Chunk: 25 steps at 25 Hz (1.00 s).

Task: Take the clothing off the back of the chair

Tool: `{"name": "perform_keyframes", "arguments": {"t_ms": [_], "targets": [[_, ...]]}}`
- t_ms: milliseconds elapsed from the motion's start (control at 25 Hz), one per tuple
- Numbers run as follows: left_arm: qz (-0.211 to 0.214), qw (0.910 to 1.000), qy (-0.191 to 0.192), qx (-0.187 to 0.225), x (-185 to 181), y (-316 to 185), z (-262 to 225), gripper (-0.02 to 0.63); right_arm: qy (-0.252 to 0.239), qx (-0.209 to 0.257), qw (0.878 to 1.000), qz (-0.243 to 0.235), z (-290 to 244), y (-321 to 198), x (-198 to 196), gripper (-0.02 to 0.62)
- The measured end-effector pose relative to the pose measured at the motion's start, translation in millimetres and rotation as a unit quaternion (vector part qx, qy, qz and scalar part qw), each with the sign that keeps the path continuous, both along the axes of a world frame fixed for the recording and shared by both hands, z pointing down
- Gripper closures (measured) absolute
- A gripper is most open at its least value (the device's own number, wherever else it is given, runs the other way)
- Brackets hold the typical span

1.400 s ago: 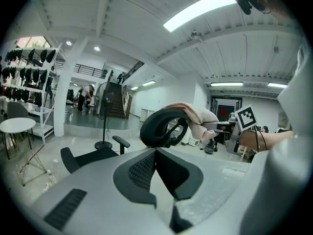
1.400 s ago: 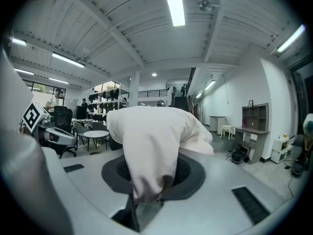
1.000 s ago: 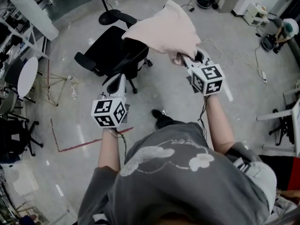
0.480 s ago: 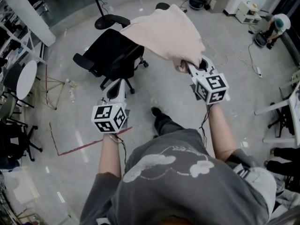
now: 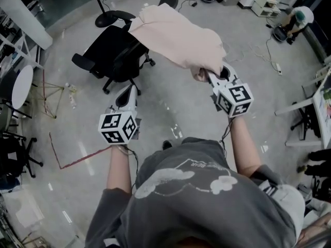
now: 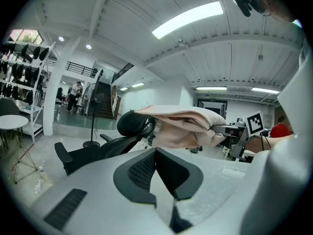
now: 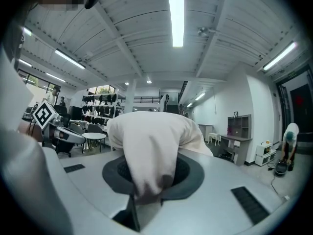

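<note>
A pale pink garment [image 5: 178, 35] hangs in the air, bunched at one end in my right gripper [image 5: 209, 76], which is shut on it. Its far edge reaches out over the headrest of the black office chair [image 5: 111, 53]; whether it touches there I cannot tell. In the right gripper view the cloth [image 7: 146, 146] drapes over the jaws of that gripper [image 7: 146, 195]. My left gripper [image 5: 128, 91] is lower and to the left, shut and holding nothing. The left gripper view looks past its jaws [image 6: 156, 153] at the chair [image 6: 98, 151] and the garment [image 6: 181, 126].
A fan stand's round base [image 5: 106, 19] sits behind the chair. At the left are a round white table [image 5: 20, 84] and another black chair [image 5: 15, 154]. Red tape [image 5: 77, 159] marks the floor. Cables and a desk [image 5: 310, 107] lie to the right.
Both grippers have drawn back from the chair, which now sits further up and left in the head view. The garment came along in the right gripper and stretches out longer.
</note>
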<state>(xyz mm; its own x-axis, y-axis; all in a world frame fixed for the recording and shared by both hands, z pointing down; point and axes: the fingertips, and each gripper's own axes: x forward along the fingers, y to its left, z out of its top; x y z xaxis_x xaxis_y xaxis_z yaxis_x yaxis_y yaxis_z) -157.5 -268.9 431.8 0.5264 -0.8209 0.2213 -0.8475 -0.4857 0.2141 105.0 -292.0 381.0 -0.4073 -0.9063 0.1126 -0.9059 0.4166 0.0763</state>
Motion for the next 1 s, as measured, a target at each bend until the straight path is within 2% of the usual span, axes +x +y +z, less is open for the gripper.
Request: {"name": "perform_keyframes", "arguments": {"t_ms": [200, 520, 680, 840, 1000], "targets": [[-0.007, 1.0000, 0.001, -0.002, 19.9, 4.3, 0.1, 0.606, -0.002, -0.015, 1.000, -0.004, 10.7, 10.5, 17.0, 0.517], [-0.029, 0.9996, -0.002, -0.005, 49.1, 38.4, -4.3, 0.606, -0.009, -0.033, 0.999, -0.041, 26.7, 49.3, 43.8, 0.517], [-0.038, 0.9992, -0.008, -0.006, 58.9, 68.7, -1.1, 0.606, 0.015, -0.047, 0.997, -0.053, 42.1, 74.3, 48.8, 0.517], [-0.043, 0.9989, -0.013, -0.008, 75.4, 119.9, 9.6, 0.606, 0.043, -0.062, 0.995, -0.072, 71.8, 124.2, 55.2, 0.517], [-0.046, 0.9986, -0.013, -0.021, 80.2, 130.8, 3.6, 0.606, 0.056, -0.084, 0.991, -0.084, 74.1, 134.7, 55.7, 0.517]]}}
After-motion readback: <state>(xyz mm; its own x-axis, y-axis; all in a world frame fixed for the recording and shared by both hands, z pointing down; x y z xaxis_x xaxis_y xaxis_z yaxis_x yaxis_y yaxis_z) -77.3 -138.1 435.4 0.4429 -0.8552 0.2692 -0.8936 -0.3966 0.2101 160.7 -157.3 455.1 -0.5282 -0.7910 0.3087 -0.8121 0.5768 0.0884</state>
